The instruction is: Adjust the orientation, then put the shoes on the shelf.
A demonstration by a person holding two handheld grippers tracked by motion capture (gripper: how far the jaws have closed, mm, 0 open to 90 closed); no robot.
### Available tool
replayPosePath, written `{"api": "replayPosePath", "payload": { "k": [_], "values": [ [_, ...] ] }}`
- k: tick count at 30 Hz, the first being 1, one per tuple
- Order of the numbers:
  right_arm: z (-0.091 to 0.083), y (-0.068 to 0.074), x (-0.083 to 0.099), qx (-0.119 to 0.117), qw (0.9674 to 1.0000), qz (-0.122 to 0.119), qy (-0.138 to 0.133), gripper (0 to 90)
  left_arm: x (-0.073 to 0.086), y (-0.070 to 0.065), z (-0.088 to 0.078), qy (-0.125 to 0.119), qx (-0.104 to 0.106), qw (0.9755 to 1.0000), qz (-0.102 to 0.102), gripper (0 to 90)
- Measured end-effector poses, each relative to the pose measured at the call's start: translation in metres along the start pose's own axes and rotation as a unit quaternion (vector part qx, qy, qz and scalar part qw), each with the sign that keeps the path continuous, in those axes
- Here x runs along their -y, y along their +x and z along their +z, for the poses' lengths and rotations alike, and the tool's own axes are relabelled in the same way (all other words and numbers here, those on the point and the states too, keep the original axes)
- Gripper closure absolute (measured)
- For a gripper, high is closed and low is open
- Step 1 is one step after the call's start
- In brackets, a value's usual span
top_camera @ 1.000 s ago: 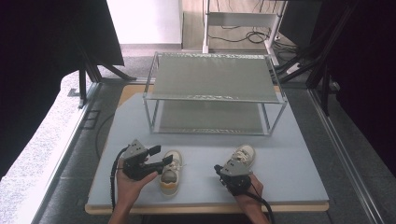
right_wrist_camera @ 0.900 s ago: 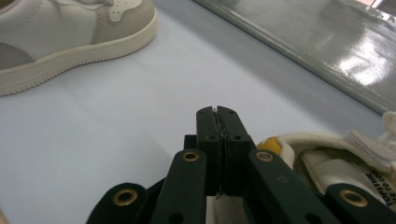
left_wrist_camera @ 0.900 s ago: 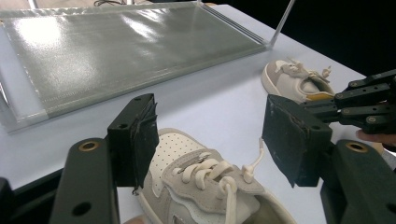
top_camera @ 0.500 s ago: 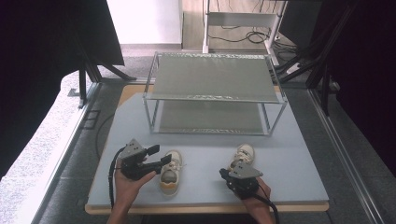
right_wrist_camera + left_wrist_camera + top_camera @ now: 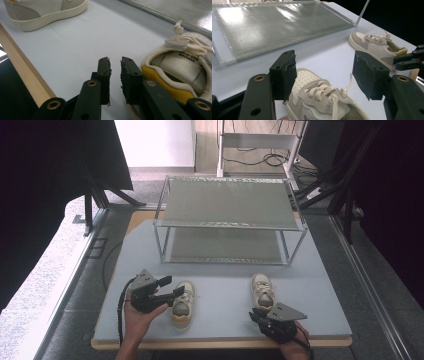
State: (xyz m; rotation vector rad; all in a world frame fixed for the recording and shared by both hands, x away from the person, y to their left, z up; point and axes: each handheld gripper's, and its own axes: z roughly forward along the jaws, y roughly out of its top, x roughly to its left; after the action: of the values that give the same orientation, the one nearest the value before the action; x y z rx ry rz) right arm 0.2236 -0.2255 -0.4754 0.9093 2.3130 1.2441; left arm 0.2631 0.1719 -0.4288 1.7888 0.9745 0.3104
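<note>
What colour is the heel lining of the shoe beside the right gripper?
Yellow heel lining on the right shoe, clearest in the right gripper view.

The low-top lace-up sneakers point(image 5: 181, 303) point(image 5: 262, 292) are showing cream and grey panels, with yellow heel linings. The flat table top point(image 5: 225, 315) is showing pale blue, edged in light wood.

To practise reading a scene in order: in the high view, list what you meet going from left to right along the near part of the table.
left gripper → left shoe → right shoe → right gripper, though this last overlaps the right shoe's span, its body reaching farther right.
</note>
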Motion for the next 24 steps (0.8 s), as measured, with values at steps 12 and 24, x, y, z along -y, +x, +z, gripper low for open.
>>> {"api": "replayPosePath", "payload": {
  "k": [12, 24],
  "values": [
    [-0.004, 0.001, -0.008, -0.023, 0.999, -0.016, -0.034, 56.9, -0.001, 0.001, -0.005, -0.007, 0.0, 1.0, -0.003, 35.5],
    [-0.015, -0.01, -0.014, -0.016, 0.9981, -0.028, -0.053, 53.5, -0.003, -0.001, -0.008, -0.01, 0.002, 0.9999, -0.004, 35.5]
  ]
}}
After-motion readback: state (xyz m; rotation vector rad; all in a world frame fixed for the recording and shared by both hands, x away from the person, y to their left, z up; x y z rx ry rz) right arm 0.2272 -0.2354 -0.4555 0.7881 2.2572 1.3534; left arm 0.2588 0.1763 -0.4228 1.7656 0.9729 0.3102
